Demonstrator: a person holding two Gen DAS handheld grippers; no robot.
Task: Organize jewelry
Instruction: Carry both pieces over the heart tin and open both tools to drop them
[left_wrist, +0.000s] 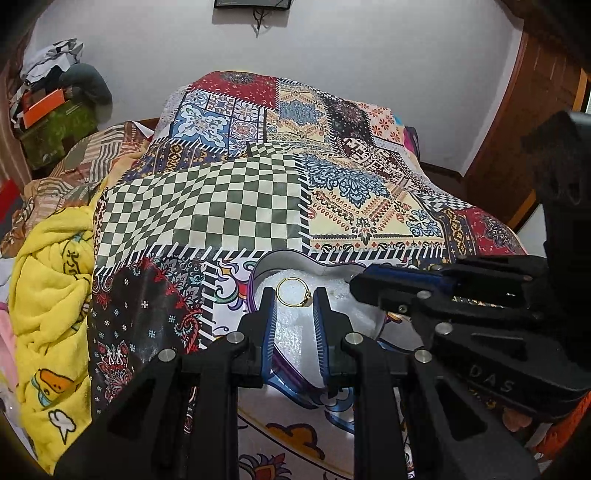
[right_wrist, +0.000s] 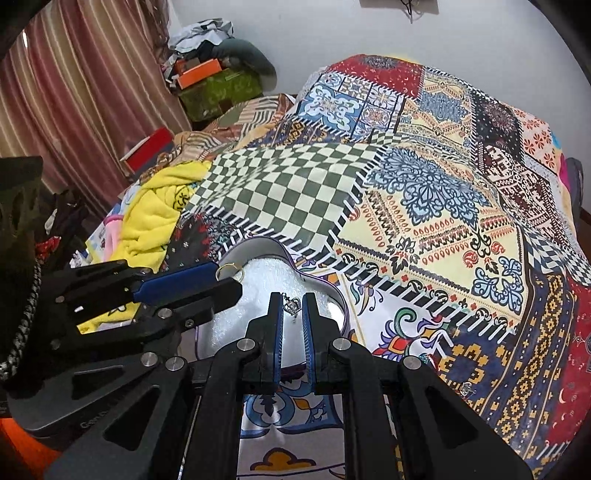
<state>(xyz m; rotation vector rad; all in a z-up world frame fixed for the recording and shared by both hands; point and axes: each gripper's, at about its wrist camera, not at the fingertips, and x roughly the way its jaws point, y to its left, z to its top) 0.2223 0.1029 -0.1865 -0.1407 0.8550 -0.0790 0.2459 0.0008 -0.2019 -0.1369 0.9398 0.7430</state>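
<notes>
So I'm looking at a bedroom here: a bed (left_wrist: 258, 192) covered in a loud patchwork quilt (right_wrist: 424, 206), white wall behind it, striped curtains (right_wrist: 74, 92) off to one side and a yellow blanket (left_wrist: 48, 280) bunched up along the bed's edge.

Sitting on the quilt near me is a heart-shaped tin box (left_wrist: 260, 267) with a purple rim, lined with white foam (left_wrist: 295, 332). A gold ring (left_wrist: 293, 291) lies on that foam toward the back of the box.

My left hand-held gripper (left_wrist: 294, 299) hangs right over the box with its blue-padded fingers (left_wrist: 267, 317) apart. The ring sits in the gap just past the tips, touching neither pad as far as I can tell.

My right hand-held gripper (right_wrist: 293, 306) is over the same box, coming in from the other side. Its fingers (right_wrist: 309, 325) are drawn close together, and a small silver crown-shaped pendant (right_wrist: 291, 305) sits pinched between the tips, with a tiny bit dangling under it. I can't make out whether there's a chain attached.

In the right wrist view the left gripper's tips reach to just beside the ring at the box's far left edge. There's also a little silver piece (right_wrist: 466, 387) lying loose on the quilt, well apart from the box to the right, but it's too small to tell what it is.
</notes>
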